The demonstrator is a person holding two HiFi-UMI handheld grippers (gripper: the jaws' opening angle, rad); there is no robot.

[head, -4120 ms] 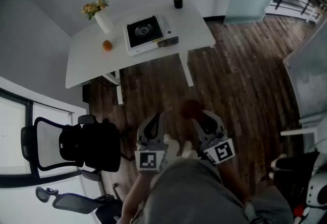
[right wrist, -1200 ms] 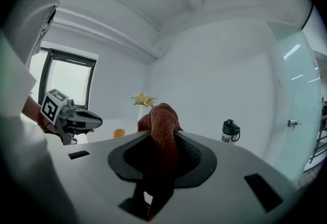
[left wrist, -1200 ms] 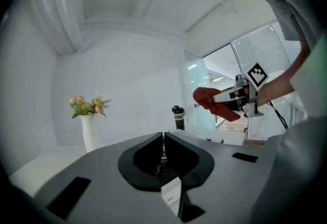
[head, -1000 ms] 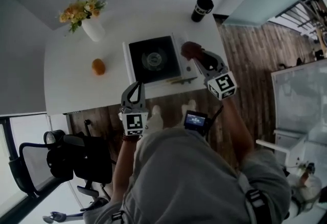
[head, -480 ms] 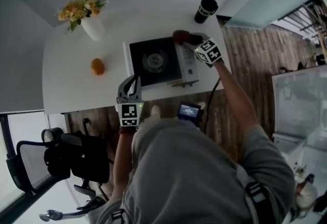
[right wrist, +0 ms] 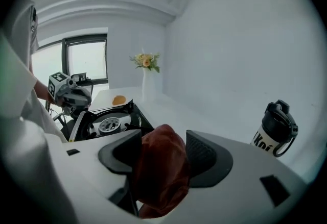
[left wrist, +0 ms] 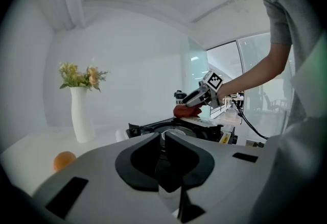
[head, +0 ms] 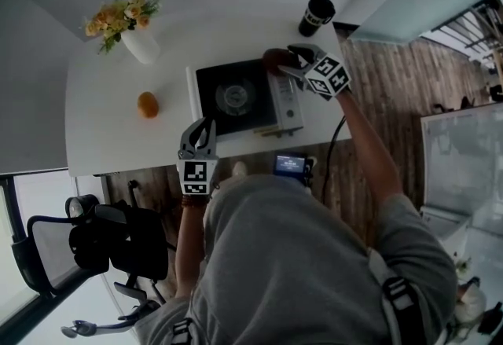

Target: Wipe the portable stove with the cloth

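**Head view.** A white worktop (head: 102, 139) is seen to carry a portable stove (head: 236, 96), a vase of flowers (head: 141, 43), an orange fruit (head: 147, 104) and a black mug (head: 314, 13). A dark red cloth (head: 273, 60) is found at the stove's far right corner, with the right claw (head: 288, 59) placed over it. The left claw (head: 200, 130) is held at the worktop's near edge, just in front of the stove.

**Left gripper view.** The left claw (left wrist: 164, 139) is recorded as pressed together, with nothing between its jaws. Beyond it the stove (left wrist: 179, 128) is visible, and the cloth (left wrist: 186, 112) is seen resting on the stove's far side under the right claw (left wrist: 190, 103). The vase (left wrist: 80, 116) and the fruit (left wrist: 64, 160) are noted to the left.

**Right gripper view.** The right claw (right wrist: 163, 141) is recorded as spread wide, its jaws having just been opening. The bunched cloth (right wrist: 159, 169) is lodged between them but is not pinched. The stove (right wrist: 110, 123) is seen to the left, the left claw (right wrist: 74, 99) beyond it, and the mug (right wrist: 276, 128) to the right.
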